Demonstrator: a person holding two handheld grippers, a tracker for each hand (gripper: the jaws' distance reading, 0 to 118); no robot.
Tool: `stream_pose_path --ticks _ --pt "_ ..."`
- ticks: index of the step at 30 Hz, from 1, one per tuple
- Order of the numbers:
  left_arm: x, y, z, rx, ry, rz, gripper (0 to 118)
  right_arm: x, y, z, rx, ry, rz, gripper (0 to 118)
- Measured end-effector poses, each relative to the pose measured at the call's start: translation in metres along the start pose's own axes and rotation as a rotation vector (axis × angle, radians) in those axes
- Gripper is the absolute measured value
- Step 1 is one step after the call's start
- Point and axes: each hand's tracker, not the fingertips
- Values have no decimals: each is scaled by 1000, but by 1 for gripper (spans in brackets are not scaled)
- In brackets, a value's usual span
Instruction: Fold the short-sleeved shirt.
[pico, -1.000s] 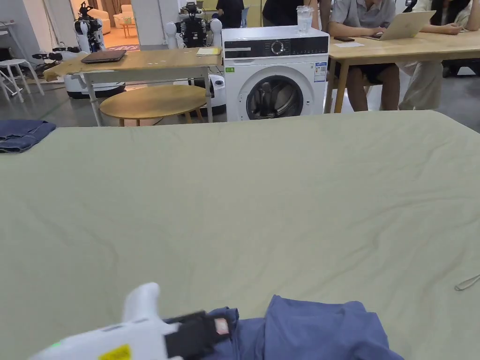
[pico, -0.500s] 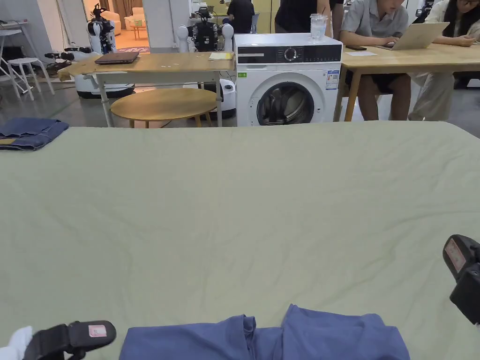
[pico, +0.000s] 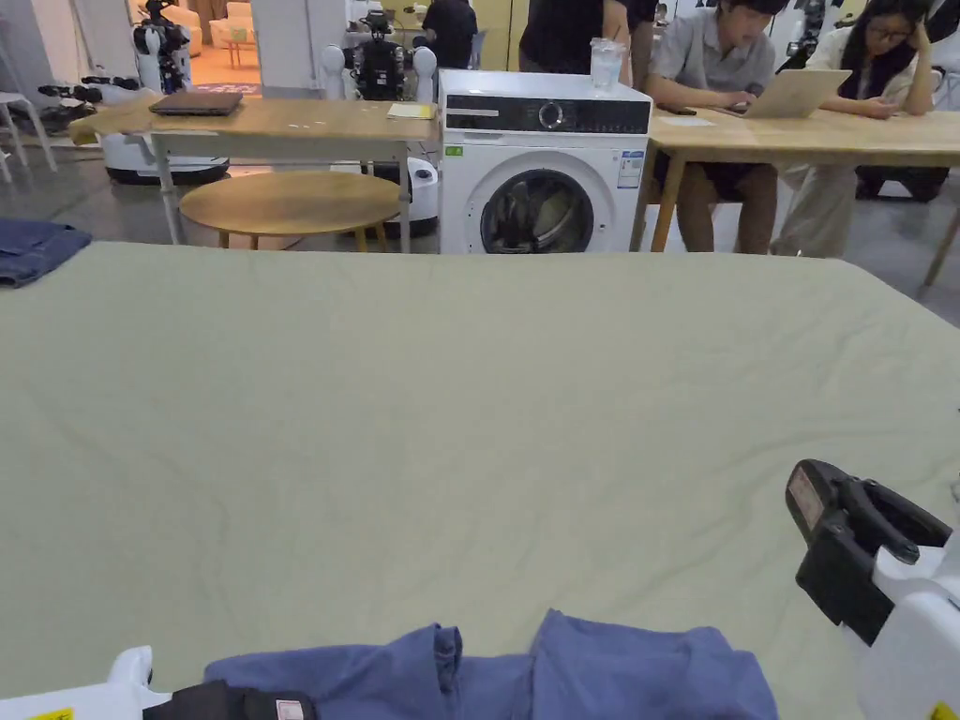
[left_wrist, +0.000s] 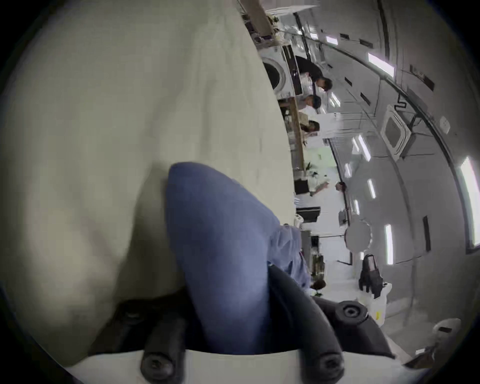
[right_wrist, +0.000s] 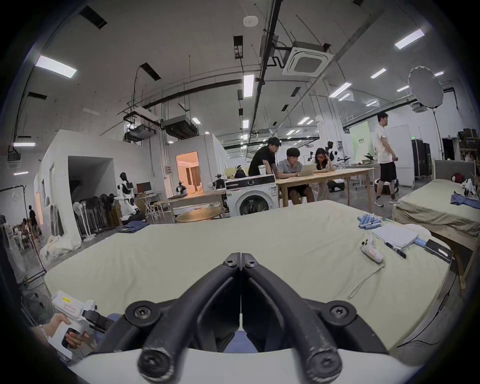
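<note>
The blue short-sleeved shirt (pico: 562, 670) lies crumpled on the pale green bed sheet (pico: 469, 394), at the near edge. In the head view my left gripper (pico: 239, 703) sits at the shirt's left end. In the left gripper view a thick fold of the shirt (left_wrist: 223, 246) runs up between the two black jaws, which press on it from both sides. My right gripper (pico: 808, 497) hovers over the sheet to the right of the shirt and is apart from it. Its tips (right_wrist: 241, 259) meet with nothing between them.
A white device with a cord (right_wrist: 371, 250), a notebook (right_wrist: 394, 235) and blue pens (right_wrist: 368, 222) lie on the bed's right side. Folded denim (pico: 33, 248) sits at the far left corner. A washing machine (pico: 542, 155) and people at a wooden table (pico: 797, 131) are beyond the bed.
The left gripper has moved right from beside the shirt onto its left end. The right gripper has come farther in over the sheet from the right. The head camera shifted.
</note>
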Motion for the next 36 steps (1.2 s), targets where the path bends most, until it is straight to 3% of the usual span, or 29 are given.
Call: stream_pose_path --ticks 9,13,17,22,27,30,31,32,33,34,35,36 --pt "-19 9 119 264 117 67 7 -3 -4 -4 -18 11 2 0" --pt "16 0 134 277 270 -76 7 -5 -8 -9 -29 30 -12 0" --pt "70 -10 105 245 299 -217 7 -8 -9 -10 -33 47 -10 0" --pt "133 -24 25 124 189 -351 7 -5 -8 -4 -29 41 0 0" --pt "166 -51 -77 -60 334 -563 7 8 -8 6 -23 11 -6 0" --pt "163 -62 -123 -96 385 -560 9 18 -8 12 -21 -11 -16 0" --pt "163 -64 -132 -90 374 -550 19 22 -8 13 -22 -16 -20 0" --pt "161 -64 -136 -95 337 -535 39 24 -9 14 -23 -21 -22 0" --pt "162 -67 -139 -123 228 -487 74 27 -10 15 -24 -29 -22 0" --pt "162 -68 -140 -142 148 -446 96 29 -11 14 -26 -34 -22 0" --pt "164 -68 -139 -155 78 -417 104 31 -12 14 -28 -38 -22 0" --pt "167 -66 -134 -162 21 -389 104 33 -14 13 -32 -43 -23 0"
